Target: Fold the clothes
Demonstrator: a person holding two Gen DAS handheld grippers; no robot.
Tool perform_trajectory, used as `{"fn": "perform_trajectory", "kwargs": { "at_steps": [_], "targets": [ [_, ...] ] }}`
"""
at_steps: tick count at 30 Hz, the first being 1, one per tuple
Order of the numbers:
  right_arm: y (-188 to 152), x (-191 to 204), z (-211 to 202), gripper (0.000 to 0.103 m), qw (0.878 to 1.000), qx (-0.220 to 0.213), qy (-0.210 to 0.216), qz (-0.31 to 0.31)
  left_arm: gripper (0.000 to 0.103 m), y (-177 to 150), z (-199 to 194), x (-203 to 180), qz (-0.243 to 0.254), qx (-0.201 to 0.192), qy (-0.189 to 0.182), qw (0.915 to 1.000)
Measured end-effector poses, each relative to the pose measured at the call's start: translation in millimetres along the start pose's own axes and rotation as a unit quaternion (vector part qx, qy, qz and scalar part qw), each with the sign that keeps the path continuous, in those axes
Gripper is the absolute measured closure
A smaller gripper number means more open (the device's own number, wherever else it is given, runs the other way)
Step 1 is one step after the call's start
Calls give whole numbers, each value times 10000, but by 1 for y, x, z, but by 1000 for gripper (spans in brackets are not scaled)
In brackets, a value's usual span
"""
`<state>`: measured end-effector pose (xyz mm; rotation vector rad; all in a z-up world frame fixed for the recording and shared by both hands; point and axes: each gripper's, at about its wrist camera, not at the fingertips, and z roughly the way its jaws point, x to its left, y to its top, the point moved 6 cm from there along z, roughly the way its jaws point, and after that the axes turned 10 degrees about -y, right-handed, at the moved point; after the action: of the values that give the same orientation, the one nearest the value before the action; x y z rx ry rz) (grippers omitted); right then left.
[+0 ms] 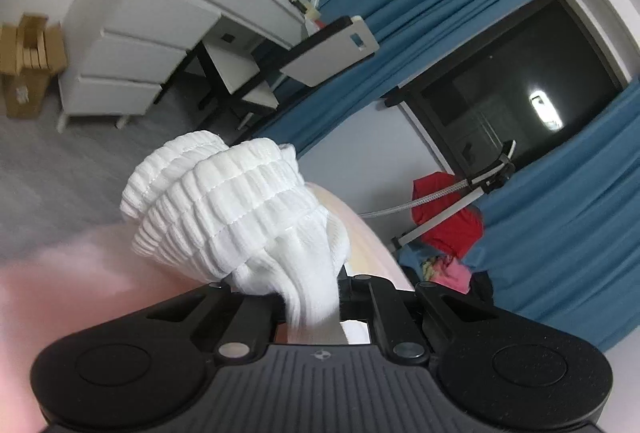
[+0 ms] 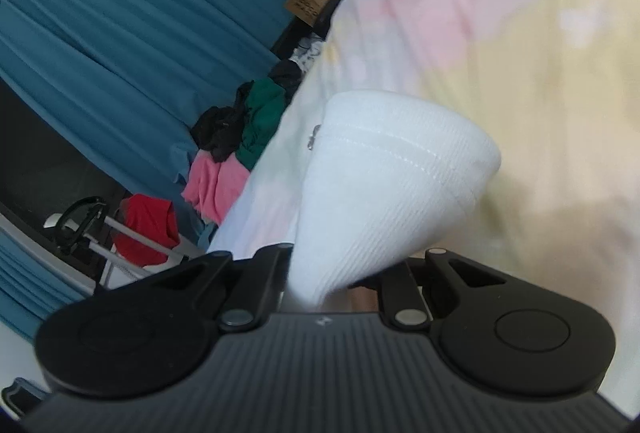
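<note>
Left tongs [image 1: 316,309] clamp sock [image 1: 240,209] cuff | right tongs [image 2: 332,285] clamp toe | soft, light, limp; hold by ends

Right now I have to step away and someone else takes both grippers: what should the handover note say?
Left gripper: shut on the ribbed cuff end of a white sock.
Right gripper: shut on smooth white sock fabric; same sock or its pair, cannot tell.
Both are lifted above the pastel bedding.
Done: sock picked up.
Left: fold it, then the pile of clothes by the curtain.
</note>
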<state>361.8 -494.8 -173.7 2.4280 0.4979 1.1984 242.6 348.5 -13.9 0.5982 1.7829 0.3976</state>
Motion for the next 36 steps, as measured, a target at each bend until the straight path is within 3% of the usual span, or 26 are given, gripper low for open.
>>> {"fn": "perform_trajectory", "kwargs": {
  "at_steps": [2,8,12,15,18,19,22,23,26,28,32,36],
  "targets": [
    [-8,-18,-23,89,10000,49,-14,-7,95,5,-35,14,-160,153,106,9997],
    [-22,-59,-60,89,9990,426,-66,83,94,-7,-107,58,94,822,483,9954],
    [-30,-76,-60,89,9977,599,-49,299,93,-32,-117,86,197,1168,944,9885],
    [-33,-85,-54,89,9961,752,-139,442,85,-44,-121,91,479,1237,1161,9843],
    [-35,-87,-52,89,9961,789,-132,376,56,-52,-123,87,590,1506,1293,9783],
    [-35,-87,-52,89,9962,793,-120,350,41,-59,-125,83,682,1735,1262,9743],
    [-34,-86,-51,89,9966,777,-109,242,34,-74,-133,65,1373,2195,1482,9545],
    [-34,-85,-51,89,9968,767,-102,217,26,-78,-137,57,1645,2281,1565,9468],
    [-34,-84,-49,89,9969,750,-97,198,21,-76,-158,33,2211,2102,1695,9371],
    [-34,-82,-47,89,9971,738,-91,190,21,-74,-171,13,2476,1871,1676,9357],
    [-33,-77,-45,89,9974,699,-69,149,17,-85,-178,-38,3064,1486,1440,9291],
    [-33,-76,-46,89,9975,688,-35,182,16,-120,-159,-89,3452,1194,1001,9255]
  ]
}}
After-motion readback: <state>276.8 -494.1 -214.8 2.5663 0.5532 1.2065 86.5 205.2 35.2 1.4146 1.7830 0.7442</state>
